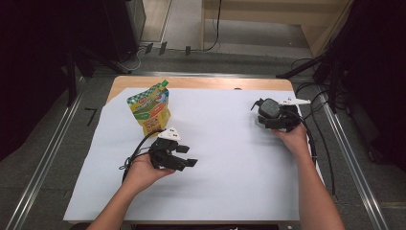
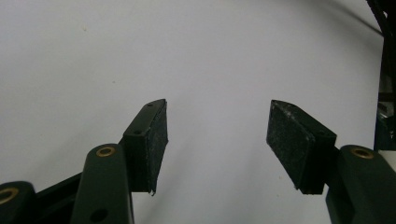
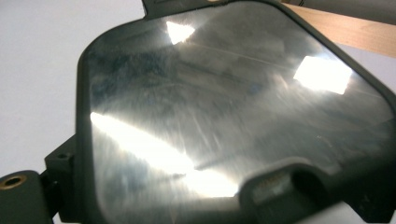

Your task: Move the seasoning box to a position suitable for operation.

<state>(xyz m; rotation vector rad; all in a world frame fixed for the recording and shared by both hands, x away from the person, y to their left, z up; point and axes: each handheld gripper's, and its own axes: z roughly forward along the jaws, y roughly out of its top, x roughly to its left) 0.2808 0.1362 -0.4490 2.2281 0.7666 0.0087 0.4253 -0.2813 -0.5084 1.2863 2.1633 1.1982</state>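
Now the right tongs (image 1: 262, 117) hold a glossy black flat object (image 3: 233, 112) between the jaws, low over the white sheet (image 1: 230, 158) at the far right of the worktop (image 1: 201, 82). Nearer to the person, the left tongs (image 2: 217, 140) rest on the sheet, jaws partly open with nothing between them. A green-yellow pouch (image 1: 151, 109) stands just behind them.
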